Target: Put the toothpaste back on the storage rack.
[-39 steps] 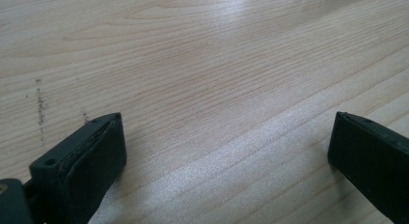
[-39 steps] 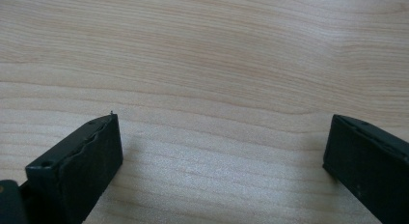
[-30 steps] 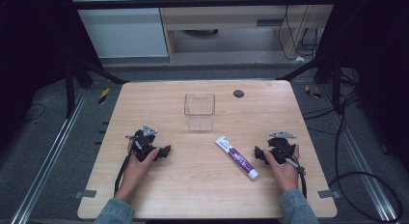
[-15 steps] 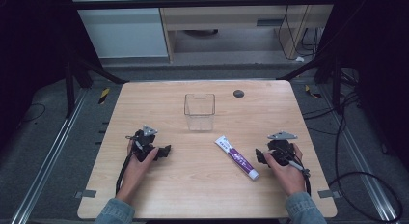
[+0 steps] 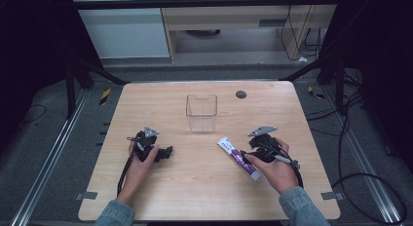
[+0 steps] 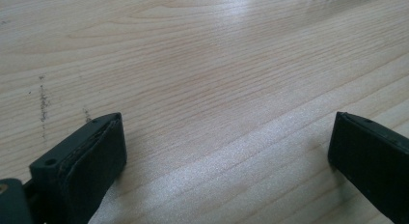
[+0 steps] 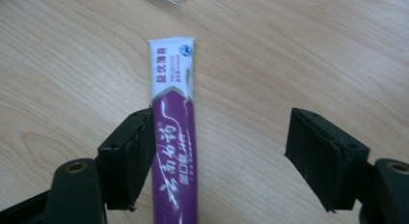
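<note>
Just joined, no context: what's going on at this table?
A person holds a gripper in each hand over a wooden table. The right gripper is open around a purple toothpaste tube lying flat; one jaw is beside it, not clamped. The left gripper is open over bare wood. A clear cup stands upright nearby.

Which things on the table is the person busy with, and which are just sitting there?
Probably part of the job:
- right gripper, open, jaws either side of the tube
- purple and white toothpaste tube, lying flat on the table
- clear plastic box, empty, maybe where the tube goes

Just sitting there:
- left gripper, open over bare wood
- small dark disc near the far edge
</note>
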Motion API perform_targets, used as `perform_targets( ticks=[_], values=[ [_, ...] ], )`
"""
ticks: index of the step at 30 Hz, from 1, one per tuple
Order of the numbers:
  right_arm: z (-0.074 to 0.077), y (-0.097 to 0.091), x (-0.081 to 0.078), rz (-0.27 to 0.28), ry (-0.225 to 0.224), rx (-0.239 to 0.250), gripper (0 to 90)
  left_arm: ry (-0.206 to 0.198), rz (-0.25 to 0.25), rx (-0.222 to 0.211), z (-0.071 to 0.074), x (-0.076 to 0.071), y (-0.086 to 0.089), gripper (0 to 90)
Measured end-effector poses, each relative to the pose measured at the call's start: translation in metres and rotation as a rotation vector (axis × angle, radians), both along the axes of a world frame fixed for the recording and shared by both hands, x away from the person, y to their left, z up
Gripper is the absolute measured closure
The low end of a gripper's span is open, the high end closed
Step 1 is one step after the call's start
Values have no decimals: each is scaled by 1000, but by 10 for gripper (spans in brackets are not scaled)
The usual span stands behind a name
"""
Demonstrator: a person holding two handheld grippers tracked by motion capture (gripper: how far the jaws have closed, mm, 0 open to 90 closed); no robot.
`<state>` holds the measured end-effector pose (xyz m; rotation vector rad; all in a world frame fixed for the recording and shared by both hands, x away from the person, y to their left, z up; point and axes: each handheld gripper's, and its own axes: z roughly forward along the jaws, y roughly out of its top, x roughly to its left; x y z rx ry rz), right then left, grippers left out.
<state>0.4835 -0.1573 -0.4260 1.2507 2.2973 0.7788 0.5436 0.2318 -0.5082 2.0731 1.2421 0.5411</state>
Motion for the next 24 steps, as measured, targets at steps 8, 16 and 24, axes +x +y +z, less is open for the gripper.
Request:
perform_targets(
  ticks=[8, 16, 24],
  values=[
    [0, 25, 19, 72, 54, -6, 342, 0, 1, 0, 0, 0, 0, 0],
    [-4, 45, 34, 107, 104, -27, 339, -1, 3, -2, 0, 0, 0, 0],
    [-13, 55, 44, 125, 149, -61, 315, 0, 4, -2, 0, 0, 0, 0]
  ],
)
